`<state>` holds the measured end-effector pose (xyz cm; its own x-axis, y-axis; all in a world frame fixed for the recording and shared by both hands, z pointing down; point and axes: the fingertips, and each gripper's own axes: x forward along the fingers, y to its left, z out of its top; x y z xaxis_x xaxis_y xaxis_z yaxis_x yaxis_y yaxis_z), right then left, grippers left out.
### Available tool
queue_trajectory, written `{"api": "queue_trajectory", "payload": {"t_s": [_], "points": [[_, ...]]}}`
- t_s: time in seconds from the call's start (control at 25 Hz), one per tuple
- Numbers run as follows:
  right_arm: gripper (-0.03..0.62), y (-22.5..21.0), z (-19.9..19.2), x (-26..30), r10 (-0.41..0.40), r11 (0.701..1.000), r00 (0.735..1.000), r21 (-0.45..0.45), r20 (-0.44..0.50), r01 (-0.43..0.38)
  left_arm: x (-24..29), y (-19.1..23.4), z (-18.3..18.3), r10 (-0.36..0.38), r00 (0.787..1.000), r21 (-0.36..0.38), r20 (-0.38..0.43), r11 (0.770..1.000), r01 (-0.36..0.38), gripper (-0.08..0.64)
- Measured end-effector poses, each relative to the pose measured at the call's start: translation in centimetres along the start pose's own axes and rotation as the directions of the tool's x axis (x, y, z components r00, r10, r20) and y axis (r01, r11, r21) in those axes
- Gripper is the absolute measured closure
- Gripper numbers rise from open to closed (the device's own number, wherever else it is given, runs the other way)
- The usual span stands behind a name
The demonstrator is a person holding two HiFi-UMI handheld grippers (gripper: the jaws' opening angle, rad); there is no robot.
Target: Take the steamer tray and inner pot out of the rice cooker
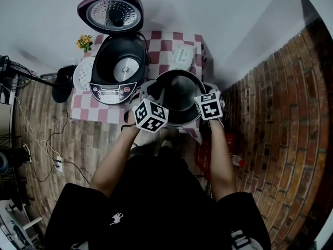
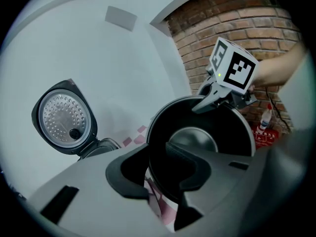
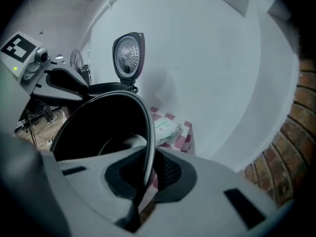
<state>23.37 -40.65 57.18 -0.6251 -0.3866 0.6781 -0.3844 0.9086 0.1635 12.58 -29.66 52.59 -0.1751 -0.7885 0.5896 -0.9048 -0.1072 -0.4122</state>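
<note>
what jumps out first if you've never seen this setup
The black inner pot is gripped at its rim by the left hand-held gripper and the right hand-held gripper, at the near right corner of the checkered table. Behind it to the left, the rice cooker stands open, lid raised, its well empty.

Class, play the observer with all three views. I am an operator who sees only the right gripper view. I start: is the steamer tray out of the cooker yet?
Observer: Yes. The head view shows the steamer tray sitting left of the rice cooker.
Operator: Anything left inside the cooker?
Observer: No, its well is bare down to the heating plate.
Operator: Does the left tool grip the pot?
Observer: Its own view shows the left tool astride the inner pot rim.
</note>
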Motion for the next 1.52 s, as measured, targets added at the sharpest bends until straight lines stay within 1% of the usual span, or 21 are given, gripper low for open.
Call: {"api": "queue_trajectory", "payload": {"t_s": [0.24,0.36,0.48,0.68,0.8,1.04,1.2,1.36,1.52], "points": [[0.578,-0.3,-1.4,2.1,0.042,0.997,0.999,0.072,-0.024,-0.04,1.3,-0.6,0.3,-0.017,1.0,0.017,-0.017,1.0,0.017,0.449],[0.578,-0.2,-1.9,2.9,0.066,0.994,0.997,0.093,-0.037,-0.062,1.7,-0.5,0.1,-0.017,0.999,0.023,-0.029,1.0,0.018,0.449],[0.577,-0.1,-2.2,3.5,0.087,0.992,0.995,0.096,-0.055,-0.081,2.1,-0.2,0.2,-0.015,0.999,0.026,-0.032,1.0,0.016,0.449],[0.58,-0.4,-2.4,4.3,0.095,0.993,0.993,0.074,-0.072,-0.089,2.8,0.2,0.6,-0.012,0.999,0.028,-0.032,1.0,0.013,0.45],[0.581,-0.7,-2.3,4.8,0.082,0.996,0.995,0.046,-0.061,-0.079,3.3,0.2,0.9,-0.012,0.999,0.033,-0.033,0.999,0.013,0.449],[0.575,-1.4,-2.1,5.5,0.01,1.0,0.996,-0.018,-0.09,-0.011,3.8,0.4,1.3,-0.009,0.999,0.038,-0.037,0.999,0.01,0.449],[0.568,-1.9,-2.6,6.0,0.003,1.0,0.993,-0.02,-0.12,-0.005,3.9,0.8,1.2,-0.004,0.999,0.036,-0.041,0.999,0.006,0.449],[0.568,-2.3,-3.1,6.3,0.011,1.0,0.992,0.001,-0.123,-0.011,4.1,1.0,1.1,-0.001,0.999,0.032,-0.04,0.999,0.003,0.449],[0.555,-2.4,-3.3,6.4,0.018,1.0,0.993,0.0,-0.119,-0.018,3.9,1.1,1.1,0.005,0.999,0.027,-0.039,1.0,-0.004,0.449]]}}
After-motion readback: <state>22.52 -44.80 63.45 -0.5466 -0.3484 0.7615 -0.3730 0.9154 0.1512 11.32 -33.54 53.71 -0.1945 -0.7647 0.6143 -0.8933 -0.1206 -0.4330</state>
